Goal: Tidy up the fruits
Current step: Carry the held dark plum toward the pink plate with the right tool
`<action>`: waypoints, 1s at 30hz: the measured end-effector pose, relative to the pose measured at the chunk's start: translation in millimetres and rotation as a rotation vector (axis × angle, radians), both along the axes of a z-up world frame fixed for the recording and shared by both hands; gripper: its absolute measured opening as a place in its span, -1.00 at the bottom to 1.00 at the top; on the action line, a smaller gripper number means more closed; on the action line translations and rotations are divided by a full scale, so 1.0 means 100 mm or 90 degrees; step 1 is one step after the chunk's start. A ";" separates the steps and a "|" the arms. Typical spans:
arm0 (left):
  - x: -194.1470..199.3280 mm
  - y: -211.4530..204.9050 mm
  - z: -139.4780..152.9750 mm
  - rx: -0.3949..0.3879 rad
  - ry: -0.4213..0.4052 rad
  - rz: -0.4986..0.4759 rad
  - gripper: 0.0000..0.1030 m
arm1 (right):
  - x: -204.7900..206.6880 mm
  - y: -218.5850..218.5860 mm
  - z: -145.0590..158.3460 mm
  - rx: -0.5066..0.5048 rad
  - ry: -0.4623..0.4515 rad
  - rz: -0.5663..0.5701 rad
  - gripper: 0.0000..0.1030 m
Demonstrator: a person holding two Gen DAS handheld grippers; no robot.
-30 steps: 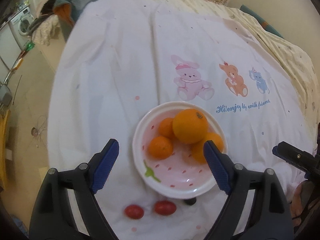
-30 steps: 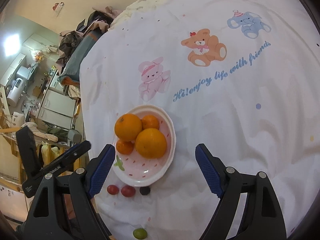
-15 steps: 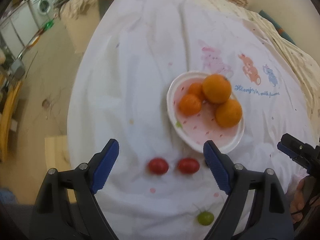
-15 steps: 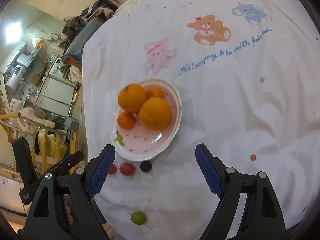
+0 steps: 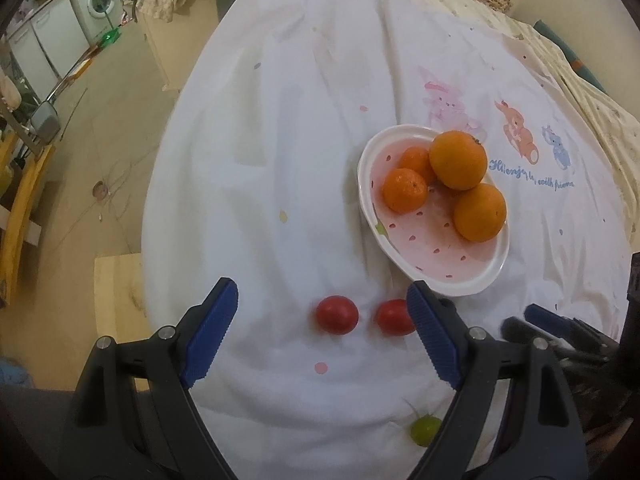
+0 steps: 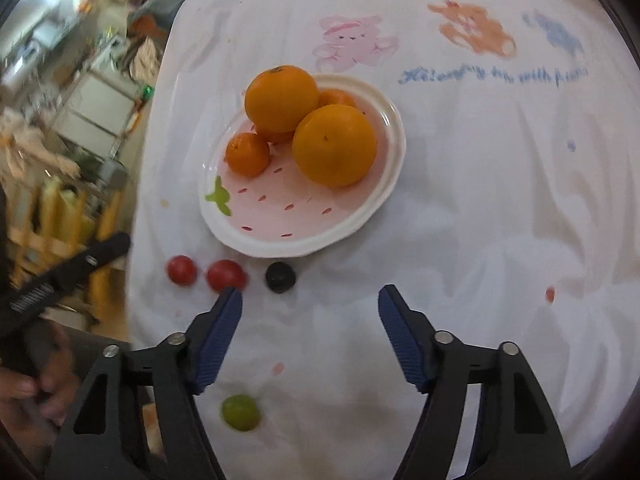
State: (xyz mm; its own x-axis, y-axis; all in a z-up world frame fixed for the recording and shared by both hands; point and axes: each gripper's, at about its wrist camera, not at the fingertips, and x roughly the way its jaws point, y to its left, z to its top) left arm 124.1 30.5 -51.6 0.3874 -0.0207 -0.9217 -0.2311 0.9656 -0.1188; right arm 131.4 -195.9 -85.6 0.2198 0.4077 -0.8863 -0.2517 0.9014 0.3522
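My left gripper (image 5: 322, 332) hangs wide open and empty over two red tomatoes (image 5: 337, 315) lying loose on the white cloth (image 5: 260, 140), just off the plate's (image 5: 366, 148) near rim. They are small, smooth and soft, so I'd pinch one gently across its middle. A second ago I hovered over the oranges (image 5: 458, 159). My empty right gripper (image 6: 310, 336) is closing.

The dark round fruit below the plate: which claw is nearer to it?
Right. The right claw, empty and closing, hovers just short of the dark fruit. The left claw brackets the red tomatoes farther left.
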 end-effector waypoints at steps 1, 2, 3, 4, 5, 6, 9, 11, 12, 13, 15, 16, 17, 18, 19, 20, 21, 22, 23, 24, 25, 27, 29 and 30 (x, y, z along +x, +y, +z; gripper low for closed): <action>0.01 0.00 0.01 0.004 -0.002 0.002 0.63 | 0.00 0.06 -0.04 -0.014 -0.003 0.014 0.26; 0.01 0.01 0.03 0.009 -0.007 0.005 0.63 | -0.01 0.11 -0.08 -0.027 -0.003 0.028 0.14; 0.00 0.02 0.06 0.009 -0.013 0.008 0.63 | -0.01 0.16 -0.11 -0.036 -0.004 0.040 0.09; 0.00 0.02 0.07 -0.002 -0.017 0.005 0.63 | -0.02 0.22 -0.15 -0.049 -0.005 0.056 0.04; 0.00 0.03 0.07 -0.014 -0.016 0.002 0.63 | -0.03 0.28 -0.18 -0.061 -0.007 0.071 0.03; 0.00 0.03 0.08 -0.017 -0.014 0.005 0.63 | -0.03 0.34 -0.20 -0.069 -0.011 0.086 0.02; 0.00 0.05 0.10 -0.008 -0.016 0.010 0.63 | -0.03 0.48 -0.25 -0.088 -0.025 0.113 -0.06; 0.00 0.09 0.12 -0.016 -0.022 0.017 0.63 | -0.01 0.56 -0.28 -0.100 -0.032 0.120 -0.13; 0.00 0.11 0.13 -0.021 -0.022 0.021 0.63 | 0.00 0.60 -0.31 -0.106 -0.033 0.123 -0.19; 0.00 0.12 0.13 -0.023 -0.022 0.024 0.63 | 0.01 0.63 -0.33 -0.108 -0.029 0.125 -0.23; 0.00 0.16 0.13 -0.031 -0.018 0.031 0.63 | 0.04 0.68 -0.38 -0.118 -0.022 0.128 -0.31; 0.00 0.18 0.13 -0.035 -0.017 0.035 0.63 | 0.05 0.69 -0.41 -0.127 -0.022 0.128 -0.33; -0.01 0.19 0.12 -0.039 -0.017 0.039 0.63 | 0.06 0.70 -0.43 -0.135 -0.022 0.127 -0.36; -0.01 0.21 0.12 -0.041 -0.014 0.042 0.63 | 0.07 0.70 -0.45 -0.140 -0.023 0.125 -0.38; -0.01 0.22 0.11 -0.041 -0.010 0.043 0.63 | 0.07 0.69 -0.46 -0.141 -0.025 0.123 -0.40; -0.01 0.22 0.10 -0.040 -0.008 0.043 0.63 | 0.08 0.68 -0.47 -0.140 -0.022 0.120 -0.44; -0.01 0.22 0.10 -0.037 -0.006 0.042 0.63 | 0.08 0.66 -0.47 -0.141 -0.022 0.119 -0.46; -0.01 0.22 0.10 -0.035 -0.005 0.043 0.63 | 0.07 0.65 -0.47 -0.144 -0.023 0.119 -0.51; -0.01 0.21 0.10 -0.034 -0.005 0.043 0.63 | 0.07 0.64 -0.46 -0.143 -0.022 0.119 -0.53; 0.00 0.21 0.10 -0.033 -0.006 0.043 0.63 | 0.07 0.64 -0.45 -0.142 -0.021 0.120 -0.53; 0.00 0.21 0.10 -0.032 -0.007 0.042 0.63 | 0.07 0.62 -0.44 -0.140 -0.018 0.120 -0.53; 0.00 0.20 0.10 -0.030 -0.007 0.039 0.63 | 0.06 0.59 -0.41 -0.135 -0.006 0.117 -0.53; 0.01 0.19 0.10 -0.025 -0.006 0.036 0.63 | 0.05 0.54 -0.38 -0.132 0.003 0.119 -0.54; 0.01 0.19 0.10 -0.025 -0.006 0.036 0.63 | 0.04 0.51 -0.36 -0.133 0.005 0.121 -0.54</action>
